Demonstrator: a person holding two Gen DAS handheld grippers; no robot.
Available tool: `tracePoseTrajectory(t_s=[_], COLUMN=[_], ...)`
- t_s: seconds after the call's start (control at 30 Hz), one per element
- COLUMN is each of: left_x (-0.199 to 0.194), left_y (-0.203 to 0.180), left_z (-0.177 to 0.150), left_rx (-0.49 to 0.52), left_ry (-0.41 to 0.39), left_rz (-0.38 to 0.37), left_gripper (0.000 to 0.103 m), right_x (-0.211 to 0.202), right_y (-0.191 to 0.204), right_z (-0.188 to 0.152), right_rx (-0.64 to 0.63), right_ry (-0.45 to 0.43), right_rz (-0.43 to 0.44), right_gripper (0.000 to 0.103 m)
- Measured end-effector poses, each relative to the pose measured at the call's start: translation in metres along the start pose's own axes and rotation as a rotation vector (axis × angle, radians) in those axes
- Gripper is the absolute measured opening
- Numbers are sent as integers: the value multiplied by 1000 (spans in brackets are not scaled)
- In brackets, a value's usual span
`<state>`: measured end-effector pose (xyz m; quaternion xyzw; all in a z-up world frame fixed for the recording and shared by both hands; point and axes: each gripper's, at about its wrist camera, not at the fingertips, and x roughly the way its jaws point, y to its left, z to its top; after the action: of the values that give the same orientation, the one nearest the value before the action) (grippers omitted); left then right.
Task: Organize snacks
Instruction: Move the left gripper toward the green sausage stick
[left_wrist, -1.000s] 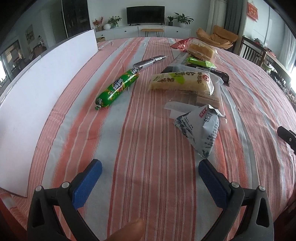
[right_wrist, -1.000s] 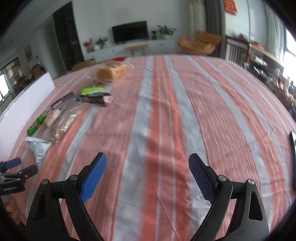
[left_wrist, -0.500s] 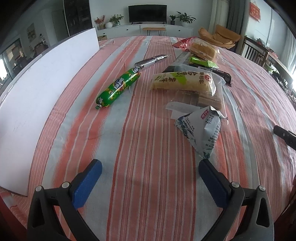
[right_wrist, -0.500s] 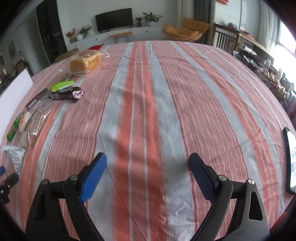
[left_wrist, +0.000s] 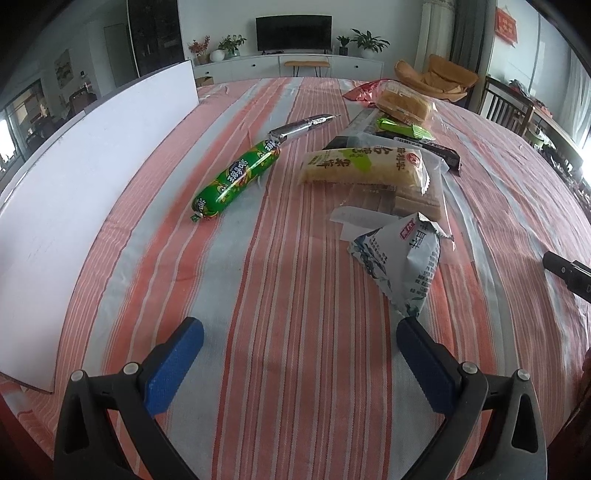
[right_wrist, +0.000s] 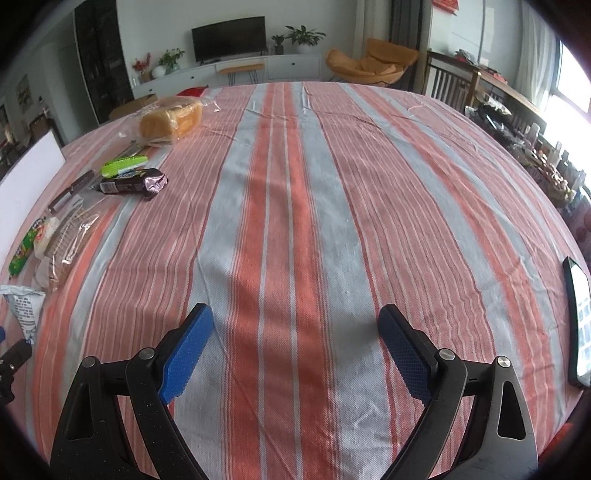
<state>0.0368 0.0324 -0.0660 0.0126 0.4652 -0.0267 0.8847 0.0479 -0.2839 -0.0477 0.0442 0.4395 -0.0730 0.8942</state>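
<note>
Snacks lie on a striped tablecloth (left_wrist: 295, 295). In the left wrist view I see a green sausage (left_wrist: 236, 181), a silver foil stick (left_wrist: 301, 127), a yellow-green cake pack (left_wrist: 364, 166), a white-blue triangular packet (left_wrist: 402, 267), a dark bar (left_wrist: 439, 149), a green wrapper (left_wrist: 400, 129) and bagged bread (left_wrist: 404, 101). My left gripper (left_wrist: 299, 354) is open and empty, just short of the triangular packet. My right gripper (right_wrist: 295, 339) is open and empty over bare cloth; the snacks lie far to its left, such as the bread (right_wrist: 171, 120) and dark bar (right_wrist: 129, 184).
A white board (left_wrist: 74, 184) lies along the table's left side. A phone (right_wrist: 578, 321) lies at the right edge in the right wrist view. The right gripper's tip (left_wrist: 569, 271) shows at the left view's right edge. Chairs and a TV cabinet stand beyond the table.
The right gripper has swung to the right and steadied, so the snacks sit further left in its view. The left gripper has barely moved; a fingertip seen below it is gone.
</note>
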Motion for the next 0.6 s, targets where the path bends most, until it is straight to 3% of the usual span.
tracePoseTrajectory(t_s=[0.37, 0.6], left_x=[4, -5], left_y=[2, 12], left_z=[10, 33], left_rx=[31, -9], left_ry=[98, 102], left_rz=[-33, -178], left_gripper=[103, 103], right_x=[0, 0], right_y=[0, 0], right_z=[0, 0], right_rx=[0, -1], right_ry=[0, -1], right_rz=[0, 0], right_gripper=[94, 94])
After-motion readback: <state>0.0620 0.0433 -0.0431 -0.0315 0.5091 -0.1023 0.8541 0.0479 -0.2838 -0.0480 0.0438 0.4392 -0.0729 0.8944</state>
